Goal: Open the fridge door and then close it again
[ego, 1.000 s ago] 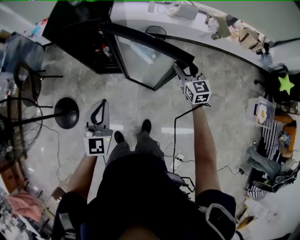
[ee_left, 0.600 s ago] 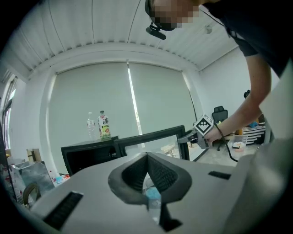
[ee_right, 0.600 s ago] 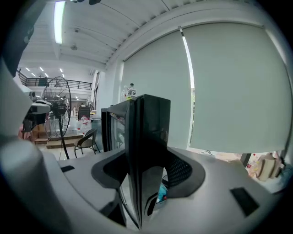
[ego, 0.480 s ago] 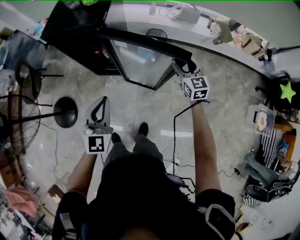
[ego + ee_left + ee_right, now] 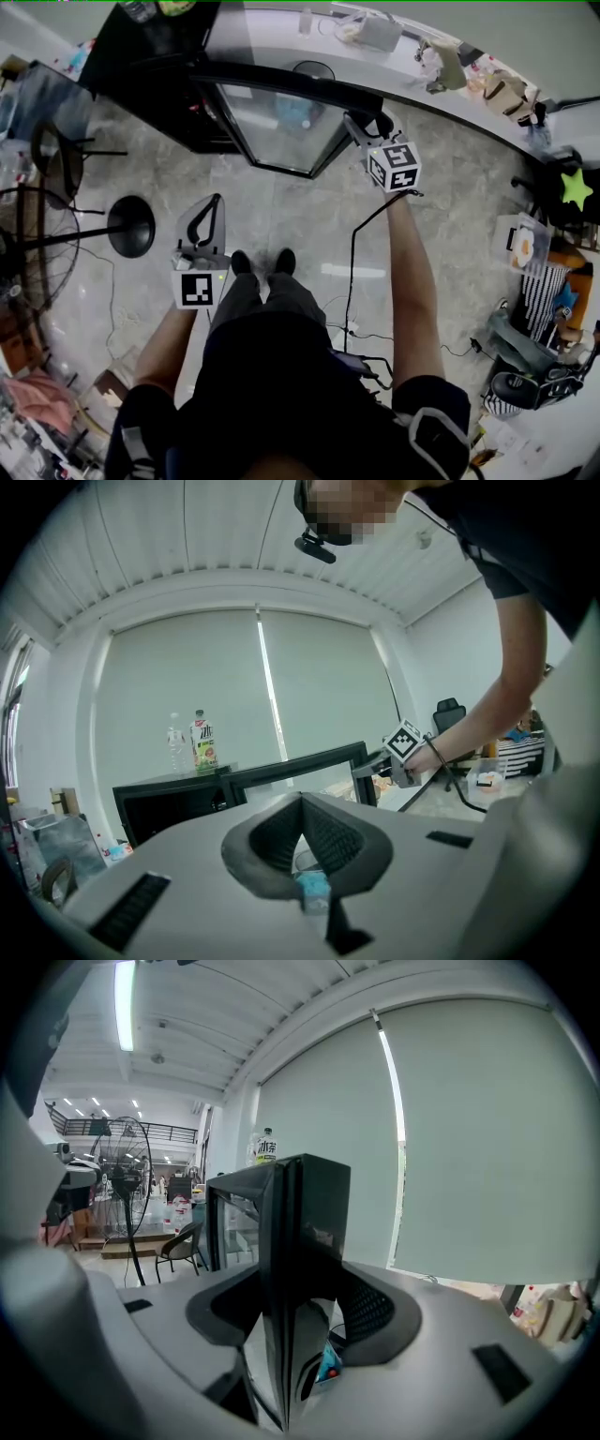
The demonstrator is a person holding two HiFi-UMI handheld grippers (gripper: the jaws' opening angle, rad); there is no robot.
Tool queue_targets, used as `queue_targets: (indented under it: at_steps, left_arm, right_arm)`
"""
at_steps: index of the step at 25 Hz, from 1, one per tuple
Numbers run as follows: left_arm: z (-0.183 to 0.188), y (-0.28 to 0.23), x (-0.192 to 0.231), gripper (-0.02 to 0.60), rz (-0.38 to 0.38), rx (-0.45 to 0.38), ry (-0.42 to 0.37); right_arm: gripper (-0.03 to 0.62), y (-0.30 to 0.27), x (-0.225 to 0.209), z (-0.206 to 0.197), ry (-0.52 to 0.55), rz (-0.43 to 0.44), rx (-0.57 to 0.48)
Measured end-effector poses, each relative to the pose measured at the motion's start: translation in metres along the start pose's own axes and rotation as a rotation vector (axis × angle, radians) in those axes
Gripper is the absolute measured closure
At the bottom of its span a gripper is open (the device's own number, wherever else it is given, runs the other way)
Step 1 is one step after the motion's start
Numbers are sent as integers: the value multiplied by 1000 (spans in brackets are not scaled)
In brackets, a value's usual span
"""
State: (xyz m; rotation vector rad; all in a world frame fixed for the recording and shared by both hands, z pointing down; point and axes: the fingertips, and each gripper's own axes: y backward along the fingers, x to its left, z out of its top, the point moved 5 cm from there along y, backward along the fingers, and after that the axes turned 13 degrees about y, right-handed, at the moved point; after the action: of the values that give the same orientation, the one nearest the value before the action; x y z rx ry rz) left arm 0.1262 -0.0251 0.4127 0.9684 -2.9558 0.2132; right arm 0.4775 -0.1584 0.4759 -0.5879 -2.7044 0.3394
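R gripper [image 5: 364, 131] jaws grasp the free frame edge of the glass fridge door [image 5: 281, 127], which stands open off the black fridge [image 5: 155, 89] on the floor. L gripper [image 5: 208, 202] clenched, empty. Door prob stiff, hinged, glass fragile: hold by frame.

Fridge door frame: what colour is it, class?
The open fridge door's frame is black, edging a clear glass pane; the head view shows it best.
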Motion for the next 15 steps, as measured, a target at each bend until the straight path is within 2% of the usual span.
queue_targets:
  at_steps: [4,6,8,15]
  left_arm:
    - [4,-5,6,558,-23,-26,8]
    - [2,-8,13,558,-36,-13,-9]
    - [1,-12,17,558,-37,5,15]
    - [6,-25,24,558,-58,7,13]
  right_arm:
    - [341,-6,-6,1,-1,-9,3]
    - [338,-10,-8,1,4,-9,6]
    - [335,-13,-11,1,2,-11,10]
    - [334,-28,-29,1,6,17,20]
